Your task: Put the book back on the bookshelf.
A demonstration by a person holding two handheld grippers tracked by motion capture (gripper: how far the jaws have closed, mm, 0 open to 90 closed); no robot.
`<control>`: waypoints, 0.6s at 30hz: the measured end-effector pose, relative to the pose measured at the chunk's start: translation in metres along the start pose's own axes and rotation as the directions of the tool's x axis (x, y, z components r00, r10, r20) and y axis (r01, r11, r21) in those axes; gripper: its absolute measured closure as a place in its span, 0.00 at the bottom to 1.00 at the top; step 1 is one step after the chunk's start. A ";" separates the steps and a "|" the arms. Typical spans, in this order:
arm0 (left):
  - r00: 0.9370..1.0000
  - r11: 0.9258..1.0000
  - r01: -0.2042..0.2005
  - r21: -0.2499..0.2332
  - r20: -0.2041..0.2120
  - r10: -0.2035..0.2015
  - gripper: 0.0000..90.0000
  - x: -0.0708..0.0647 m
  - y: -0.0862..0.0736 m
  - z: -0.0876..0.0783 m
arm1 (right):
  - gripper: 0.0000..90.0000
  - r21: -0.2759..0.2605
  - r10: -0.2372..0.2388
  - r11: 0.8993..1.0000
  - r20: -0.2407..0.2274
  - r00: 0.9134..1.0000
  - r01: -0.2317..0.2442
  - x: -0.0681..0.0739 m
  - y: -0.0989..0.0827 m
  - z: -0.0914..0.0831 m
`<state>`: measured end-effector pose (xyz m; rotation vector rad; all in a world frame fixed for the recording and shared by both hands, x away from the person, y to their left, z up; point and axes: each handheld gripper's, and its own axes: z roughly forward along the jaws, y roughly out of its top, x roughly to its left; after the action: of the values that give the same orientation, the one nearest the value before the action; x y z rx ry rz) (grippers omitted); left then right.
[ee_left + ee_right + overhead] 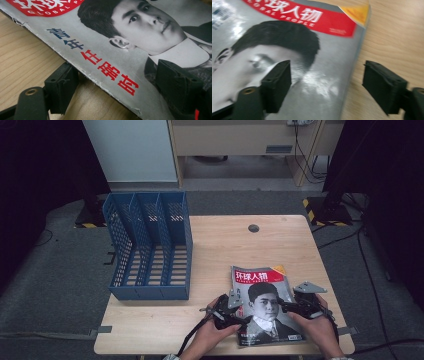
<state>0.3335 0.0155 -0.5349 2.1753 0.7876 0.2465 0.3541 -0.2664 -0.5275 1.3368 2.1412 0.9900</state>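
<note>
Flat on the table (pixel 220 245), lower right of the high view: a magazine (pixel 265 302) with a red title band and a black-and-white portrait cover, its bottom edge near the table's front edge.

Left gripper (pixel 235 307) sits at the magazine's left edge, held by the left hand (pixel 210 332), which enters from the bottom of the frame and angles up and right. In the left gripper view the jaws stand apart, straddling the worn edge: one jaw over the bare wood, the other over the cover (pixel 140 50). Whether either pad touches the paper, I cannot tell.

Right gripper (pixel 287 307) is at the magazine's right edge, right hand (pixel 320 327) angling up and left. Its jaws are wide apart in the right gripper view, one above the cover (pixel 312 75), one above the table (pixel 397 37); nothing gripped.

Blue rack (pixel 150 247) with three slots stands at the table's left, well apart from the magazine. A small dark round hole (pixel 253 228) lies near the far edge.
</note>
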 end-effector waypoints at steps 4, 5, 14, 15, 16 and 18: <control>1.000 1.000 -0.002 0.000 -0.004 0.002 0.21 0.000 0.000 0.000 | 0.16 0.052 0.045 0.998 -0.026 0.999 -0.043 -0.006 -0.004 0.003; 1.000 1.000 -0.002 0.000 -0.005 0.002 0.21 0.000 0.000 0.000 | 0.13 0.059 0.039 0.998 -0.036 0.999 -0.036 -0.005 -0.005 0.004; 1.000 1.000 -0.001 -0.005 -0.007 0.001 0.24 0.001 0.000 -0.001 | 0.45 0.028 -0.011 1.000 -0.027 1.000 0.012 0.003 -0.004 0.000; 1.000 1.000 0.000 -0.005 -0.007 0.000 0.25 0.002 0.000 -0.001 | 0.50 0.023 -0.018 1.000 -0.027 0.999 0.019 0.004 -0.005 -0.002; 1.000 1.000 0.000 -0.007 -0.006 0.000 0.25 0.002 0.000 -0.001 | 0.50 0.023 -0.018 1.000 -0.027 0.999 0.019 0.004 -0.005 -0.002; 1.000 1.000 0.000 -0.008 -0.006 0.000 0.26 0.003 -0.001 -0.001 | 0.53 0.025 -0.019 0.999 -0.044 0.999 0.020 0.006 -0.006 -0.003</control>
<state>0.3347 0.0181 -0.5346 2.1683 0.7891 0.2555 0.3461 -0.2630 -0.5298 1.3147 2.2023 0.9960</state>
